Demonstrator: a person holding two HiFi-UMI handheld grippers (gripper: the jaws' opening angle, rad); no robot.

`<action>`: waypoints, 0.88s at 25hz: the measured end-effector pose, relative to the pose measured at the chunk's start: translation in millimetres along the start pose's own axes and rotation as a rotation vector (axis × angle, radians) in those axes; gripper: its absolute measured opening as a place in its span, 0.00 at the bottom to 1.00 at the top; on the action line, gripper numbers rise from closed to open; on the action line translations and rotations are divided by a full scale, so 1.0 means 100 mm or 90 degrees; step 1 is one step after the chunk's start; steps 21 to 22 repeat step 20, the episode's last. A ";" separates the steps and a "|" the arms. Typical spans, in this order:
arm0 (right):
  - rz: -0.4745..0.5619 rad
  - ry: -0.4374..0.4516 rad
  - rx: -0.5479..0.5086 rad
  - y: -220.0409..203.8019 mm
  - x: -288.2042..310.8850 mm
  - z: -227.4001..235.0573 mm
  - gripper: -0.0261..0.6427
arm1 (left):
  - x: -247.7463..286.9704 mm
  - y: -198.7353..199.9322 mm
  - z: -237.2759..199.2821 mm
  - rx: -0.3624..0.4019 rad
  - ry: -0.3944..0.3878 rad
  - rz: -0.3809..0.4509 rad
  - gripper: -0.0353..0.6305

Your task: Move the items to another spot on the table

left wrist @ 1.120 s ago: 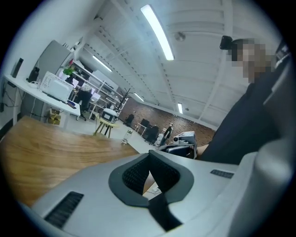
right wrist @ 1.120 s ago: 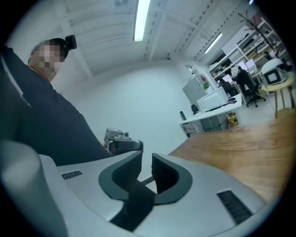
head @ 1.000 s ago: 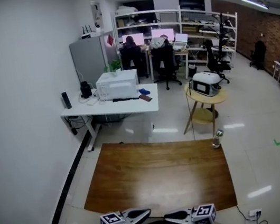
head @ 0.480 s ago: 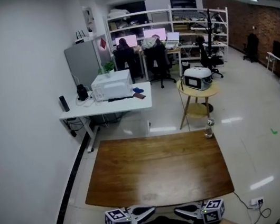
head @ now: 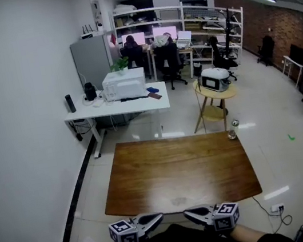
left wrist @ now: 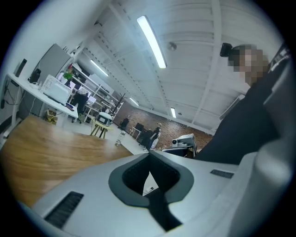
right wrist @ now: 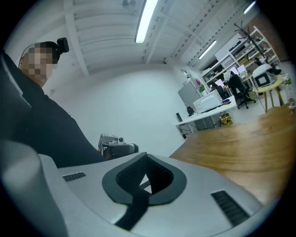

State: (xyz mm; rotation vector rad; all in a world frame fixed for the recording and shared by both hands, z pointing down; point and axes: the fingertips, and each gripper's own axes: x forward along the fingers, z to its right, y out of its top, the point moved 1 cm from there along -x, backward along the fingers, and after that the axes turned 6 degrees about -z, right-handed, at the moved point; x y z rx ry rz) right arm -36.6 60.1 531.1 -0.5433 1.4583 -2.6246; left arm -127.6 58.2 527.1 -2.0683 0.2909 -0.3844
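Note:
A brown wooden table (head: pixel 178 171) stands in front of me, and I see no loose item on its top in any view. My left gripper (head: pixel 160 218) and right gripper (head: pixel 186 214) hang low against my dark clothing, just below the table's near edge, tips pointing at each other a short way apart. In the left gripper view, the left gripper (left wrist: pixel 149 156) has its jaws meeting, with nothing between them. The right gripper (right wrist: pixel 146 155) likewise has its jaws together on nothing. The wooden table (right wrist: pixel 249 143) runs off beyond it.
A white desk (head: pixel 120 107) with a white box-like appliance (head: pixel 124 84) stands behind the table by the left wall. A small round table (head: pixel 212 96) carries a white device, and a bottle (head: pixel 234 130) stands on the floor. People sit at monitors (head: pixel 132 48) far back.
The head view has shifted, so the wooden table now sits nearer and more to the right. Both grippers stay low at my body, tips facing each other.

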 end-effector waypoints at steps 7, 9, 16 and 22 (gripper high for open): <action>-0.004 -0.018 0.011 -0.12 -0.02 0.02 0.02 | -0.06 -0.10 -0.07 -0.017 -0.019 -0.003 0.04; -0.001 -0.017 0.010 -0.14 -0.05 0.05 0.01 | -0.04 -0.12 -0.10 -0.026 -0.020 0.001 0.04; -0.008 -0.015 0.017 -0.11 -0.09 0.08 0.01 | 0.07 -0.12 -0.11 -0.032 -0.029 -0.011 0.04; -0.011 -0.012 0.014 -0.12 -0.10 0.13 0.02 | 0.09 -0.11 -0.14 -0.035 -0.027 -0.009 0.04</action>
